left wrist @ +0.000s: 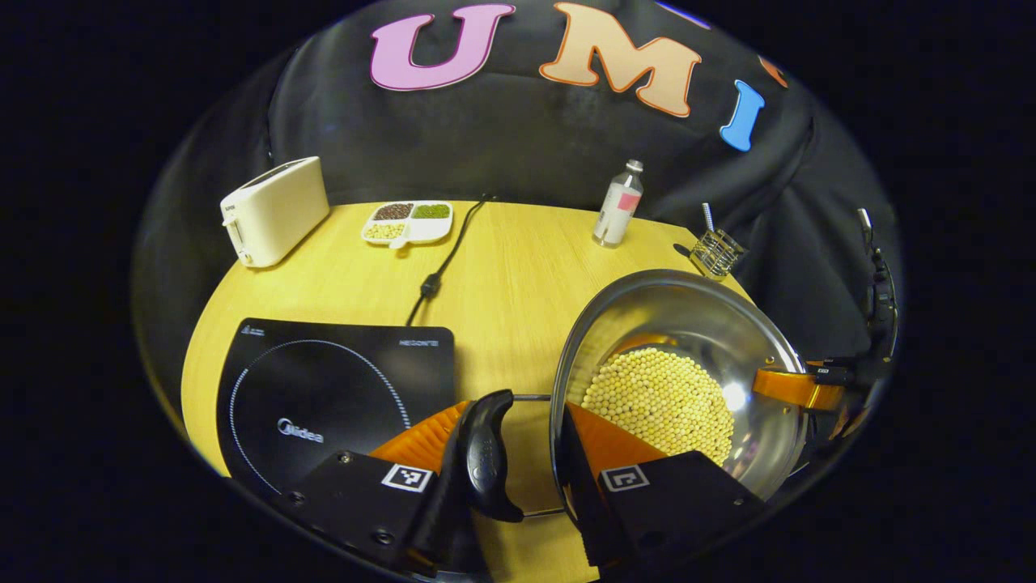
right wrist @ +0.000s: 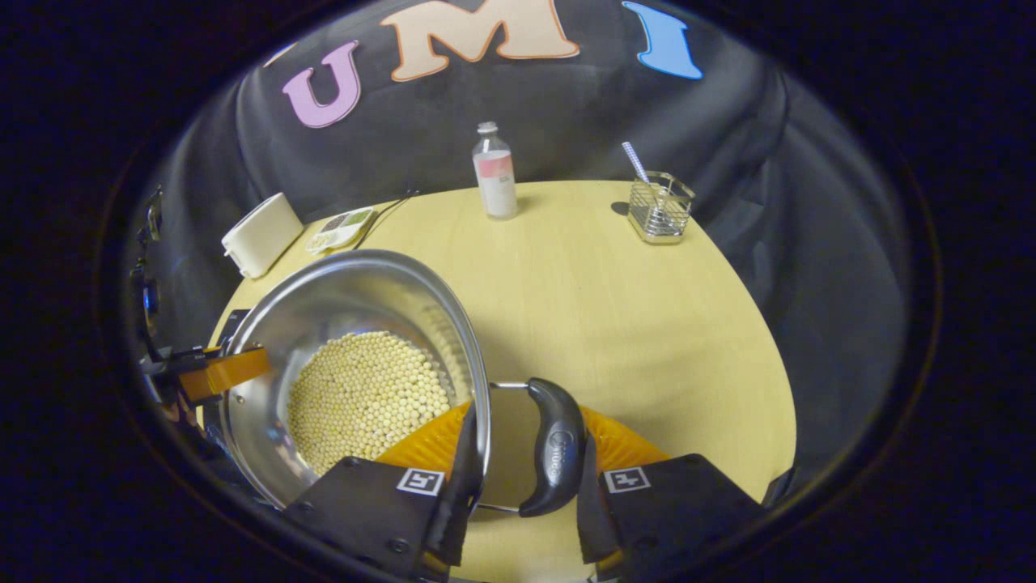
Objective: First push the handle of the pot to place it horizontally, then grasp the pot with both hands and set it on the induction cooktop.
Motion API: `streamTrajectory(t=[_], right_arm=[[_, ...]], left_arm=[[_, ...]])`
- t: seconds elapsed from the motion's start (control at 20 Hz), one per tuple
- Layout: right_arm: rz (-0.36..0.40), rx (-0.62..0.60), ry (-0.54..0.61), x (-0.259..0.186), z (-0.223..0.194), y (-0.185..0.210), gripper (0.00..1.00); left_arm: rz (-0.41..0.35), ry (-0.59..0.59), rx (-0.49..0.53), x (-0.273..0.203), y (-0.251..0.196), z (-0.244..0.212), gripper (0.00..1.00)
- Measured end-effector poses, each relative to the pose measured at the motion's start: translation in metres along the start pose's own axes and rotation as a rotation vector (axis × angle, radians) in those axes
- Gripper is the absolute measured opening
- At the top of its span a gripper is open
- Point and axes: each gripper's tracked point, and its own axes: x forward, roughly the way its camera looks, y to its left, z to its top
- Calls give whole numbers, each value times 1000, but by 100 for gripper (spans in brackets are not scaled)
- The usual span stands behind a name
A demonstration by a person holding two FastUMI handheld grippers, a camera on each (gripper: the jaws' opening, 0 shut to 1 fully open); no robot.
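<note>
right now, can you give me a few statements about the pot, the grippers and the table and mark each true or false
1. The pot holds pale round beans. True.
2. The pot sits on the cooktop. False: it is off to the cooktop's side, and the cooktop is bare.
3. The left gripper straddles a black pot handle. True.
4. The right gripper holds the bottle. False: the bottle stands at the table's far edge; this gripper straddles the other pot handle.
5. The toaster stands beside the divided dish. True.

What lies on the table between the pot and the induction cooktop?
Only bare table lies between the pot and the induction cooktop, as the left gripper view shows; nearer the camera, the pot's handle juts into that gap.
</note>
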Motion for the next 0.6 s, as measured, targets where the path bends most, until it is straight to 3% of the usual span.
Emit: streamTrajectory(t=[0.1,0.25,0.3,0.35,0.4,0.6], right_arm=[[6,-2,-2,-3,-1,22,52],[11,-14,-6,-6,1,52,52],[11,-17,-7,-7,0,63,57],[11,-18,-7,-8,1,72,52],[12,-19,-8,-8,1,81,57],[15,-25,-5,-8,-1,117,52]], left_arm=[[5,-1,-5,-8,19,1,61],[11,-6,-17,-19,46,2,63],[12,-5,-22,-23,55,2,61],[13,-7,-24,-26,64,3,62],[13,-8,-24,-29,72,4,61],[19,-11,-34,-37,104,4,61]])
